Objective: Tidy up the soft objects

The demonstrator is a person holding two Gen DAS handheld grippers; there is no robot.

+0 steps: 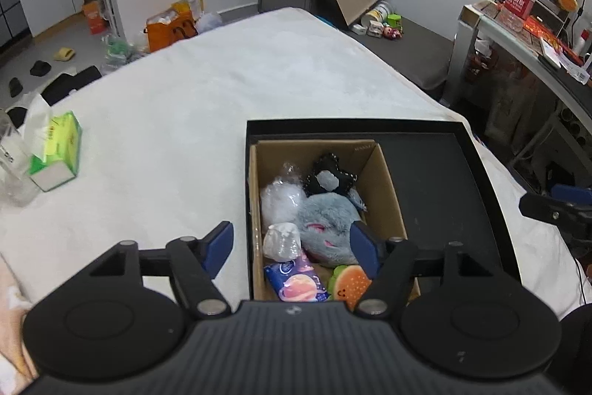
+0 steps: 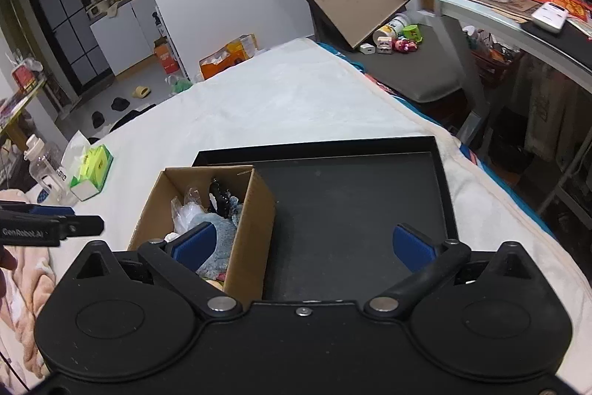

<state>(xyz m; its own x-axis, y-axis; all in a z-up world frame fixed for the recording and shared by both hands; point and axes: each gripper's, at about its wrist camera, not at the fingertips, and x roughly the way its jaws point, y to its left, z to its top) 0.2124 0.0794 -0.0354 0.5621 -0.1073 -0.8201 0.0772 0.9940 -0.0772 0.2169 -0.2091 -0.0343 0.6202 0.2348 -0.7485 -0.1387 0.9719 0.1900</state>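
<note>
Far left on the white bedspread (image 1: 207, 106) sat the green tissue box (image 1: 59, 150), well clear of everything; my left claw (image 1: 292, 245) hung spread wide above the cardboard box (image 1: 384, 180), nothing between its pads, and down in there lay the grey plush (image 1: 327, 221), the burger toy (image 1: 351, 284) and the rest, while my right claw (image 2: 303, 243) gaped empty over the black tray (image 2: 351, 202) holding that box
</note>
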